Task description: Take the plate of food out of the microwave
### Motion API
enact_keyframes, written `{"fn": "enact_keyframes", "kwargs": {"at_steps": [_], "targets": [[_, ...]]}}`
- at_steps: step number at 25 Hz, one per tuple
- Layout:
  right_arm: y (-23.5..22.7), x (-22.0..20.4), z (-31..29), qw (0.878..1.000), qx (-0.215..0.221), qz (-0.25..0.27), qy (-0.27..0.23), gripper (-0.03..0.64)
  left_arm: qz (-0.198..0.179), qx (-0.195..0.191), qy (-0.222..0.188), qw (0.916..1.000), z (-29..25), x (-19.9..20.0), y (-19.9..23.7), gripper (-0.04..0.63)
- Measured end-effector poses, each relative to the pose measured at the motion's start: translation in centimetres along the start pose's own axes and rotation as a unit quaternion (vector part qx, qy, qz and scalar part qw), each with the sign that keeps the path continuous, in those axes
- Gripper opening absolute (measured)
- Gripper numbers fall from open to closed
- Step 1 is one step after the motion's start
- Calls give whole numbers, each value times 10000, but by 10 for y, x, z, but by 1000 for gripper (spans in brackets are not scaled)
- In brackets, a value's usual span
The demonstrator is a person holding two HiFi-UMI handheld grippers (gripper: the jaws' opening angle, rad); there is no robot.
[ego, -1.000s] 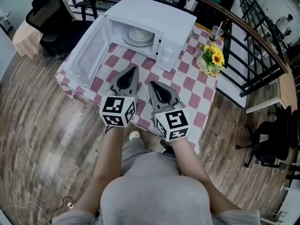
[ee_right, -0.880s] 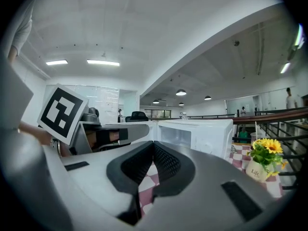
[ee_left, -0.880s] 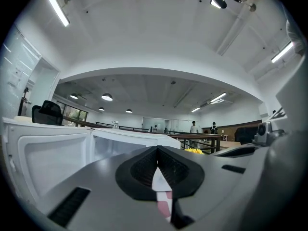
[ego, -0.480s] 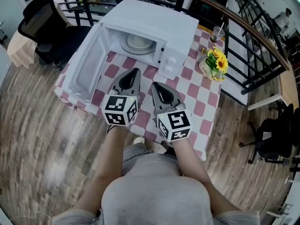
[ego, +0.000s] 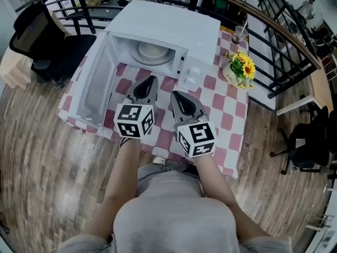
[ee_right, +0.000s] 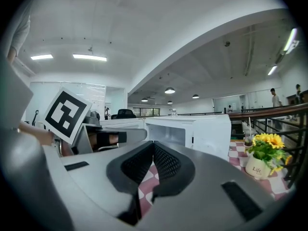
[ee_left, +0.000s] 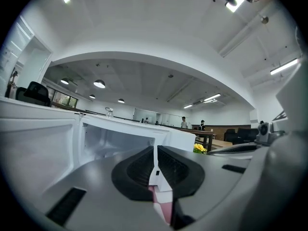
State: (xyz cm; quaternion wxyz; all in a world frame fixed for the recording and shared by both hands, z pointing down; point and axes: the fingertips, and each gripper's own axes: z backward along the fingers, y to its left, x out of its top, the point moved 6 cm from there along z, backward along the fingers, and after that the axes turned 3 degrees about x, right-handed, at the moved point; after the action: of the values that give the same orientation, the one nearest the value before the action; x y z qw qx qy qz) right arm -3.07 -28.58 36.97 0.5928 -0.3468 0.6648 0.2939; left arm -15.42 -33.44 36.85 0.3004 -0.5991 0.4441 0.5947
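A white microwave (ego: 174,28) stands at the back of the checkered table, its door (ego: 97,78) swung wide open to the left. Inside, on the turntable, rests a white plate (ego: 154,51); what lies on it cannot be made out. My left gripper (ego: 147,81) hovers over the table just in front of the cavity, shut and empty. Beside it on the right, my right gripper (ego: 178,96) is also shut with nothing in it. In the left gripper view the open microwave (ee_left: 120,138) fills the left and middle, and the right gripper view has the microwave (ee_right: 192,131) straight ahead.
The table carries a red-and-white checkered cloth (ego: 221,101). A pot of yellow flowers (ego: 238,70) stands right of the microwave, a drink cup with a straw (ego: 239,34) behind it. A black railing (ego: 279,51) runs along the far side; office chairs (ego: 37,41) stand nearby.
The head view has shifted, so the table and microwave sit slightly lower and nearer. Both grippers keep their places before the microwave, still shut.
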Motion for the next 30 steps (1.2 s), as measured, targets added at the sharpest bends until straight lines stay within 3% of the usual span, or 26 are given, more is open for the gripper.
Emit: {"fn": "enact_keyframes", "kwargs": {"at_steps": [6, 15, 30], "targets": [[3, -7, -6, 9999, -15, 27, 109, 23, 293, -145, -19, 9995, -6, -6, 8, 97], [0, -13, -20, 9998, 47, 89, 147, 25, 886, 81, -164, 9959, -19, -15, 30, 247], [-14, -28, -51, 9995, 106, -20, 298, 23, 2419, 151, 45, 9702, -67, -43, 69, 241]]}}
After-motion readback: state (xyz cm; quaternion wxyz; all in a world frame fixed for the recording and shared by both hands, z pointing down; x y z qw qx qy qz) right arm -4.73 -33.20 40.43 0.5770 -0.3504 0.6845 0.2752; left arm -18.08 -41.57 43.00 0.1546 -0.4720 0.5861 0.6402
